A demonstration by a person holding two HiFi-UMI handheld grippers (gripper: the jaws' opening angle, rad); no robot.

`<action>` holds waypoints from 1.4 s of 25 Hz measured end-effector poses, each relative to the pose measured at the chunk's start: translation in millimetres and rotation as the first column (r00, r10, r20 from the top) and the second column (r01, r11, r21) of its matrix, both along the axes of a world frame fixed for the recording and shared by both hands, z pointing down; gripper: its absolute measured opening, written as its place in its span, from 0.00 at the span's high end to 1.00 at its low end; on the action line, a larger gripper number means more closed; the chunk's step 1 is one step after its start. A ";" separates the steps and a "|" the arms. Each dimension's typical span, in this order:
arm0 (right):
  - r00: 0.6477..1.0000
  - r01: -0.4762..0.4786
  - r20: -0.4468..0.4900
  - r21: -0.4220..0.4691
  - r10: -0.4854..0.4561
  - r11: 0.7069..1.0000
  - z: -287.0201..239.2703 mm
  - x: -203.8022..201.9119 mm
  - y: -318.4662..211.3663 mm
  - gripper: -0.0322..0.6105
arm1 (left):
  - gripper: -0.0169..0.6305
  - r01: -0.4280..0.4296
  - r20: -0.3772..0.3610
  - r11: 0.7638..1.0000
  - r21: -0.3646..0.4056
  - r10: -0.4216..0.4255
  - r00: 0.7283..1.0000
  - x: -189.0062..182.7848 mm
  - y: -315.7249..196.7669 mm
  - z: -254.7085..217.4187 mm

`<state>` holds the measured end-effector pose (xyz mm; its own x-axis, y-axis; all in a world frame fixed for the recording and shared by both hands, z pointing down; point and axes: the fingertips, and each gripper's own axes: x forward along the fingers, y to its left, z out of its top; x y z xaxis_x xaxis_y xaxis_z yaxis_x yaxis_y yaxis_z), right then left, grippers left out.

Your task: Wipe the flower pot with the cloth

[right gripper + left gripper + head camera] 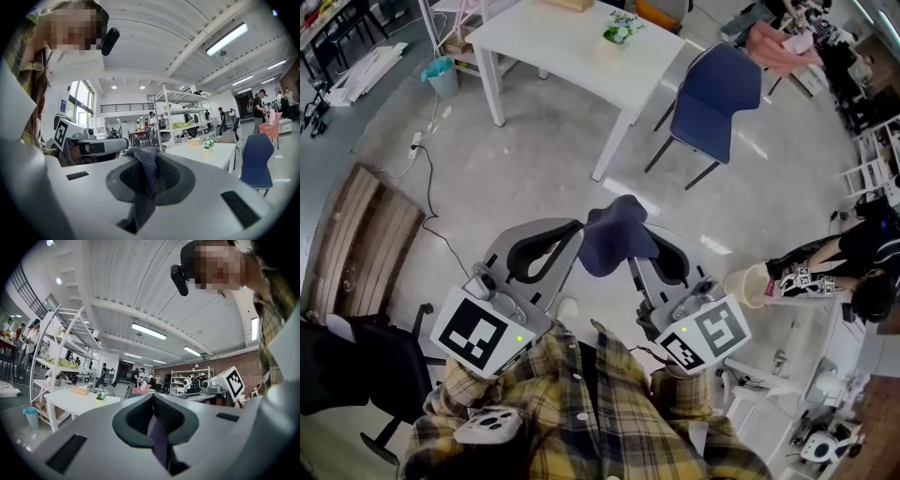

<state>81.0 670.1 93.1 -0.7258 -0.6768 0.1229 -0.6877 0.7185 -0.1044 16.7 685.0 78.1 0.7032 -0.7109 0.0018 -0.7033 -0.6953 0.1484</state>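
Dark blue cloth (617, 234) gripped by both claws, well apart from the flower pot (622, 28)
Left claw (570, 234) and right claw (649, 246) each pinch a cloth edge tight, over the floor; pot stands on the white desk (544, 47) ahead. Head view shows the cloth bunched between the claws, gripper views show only the strip in each jaw

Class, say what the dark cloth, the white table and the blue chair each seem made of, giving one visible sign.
Dark blue cloth: knitted textile, matt; its weave texture shows and it hangs limp. White rectangular table: probably laminated or painted board, smooth. Navy chair: matt seat, fabric or plastic, unclear; thin dark legs, likely metal.
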 end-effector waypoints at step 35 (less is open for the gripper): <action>0.993 -0.115 -0.024 -0.021 0.114 0.993 9.2 -38.4 -199.3 0.93 | 0.96 -0.049 -0.003 0.999 0.001 0.049 0.999 -61.1 -209.1 7.5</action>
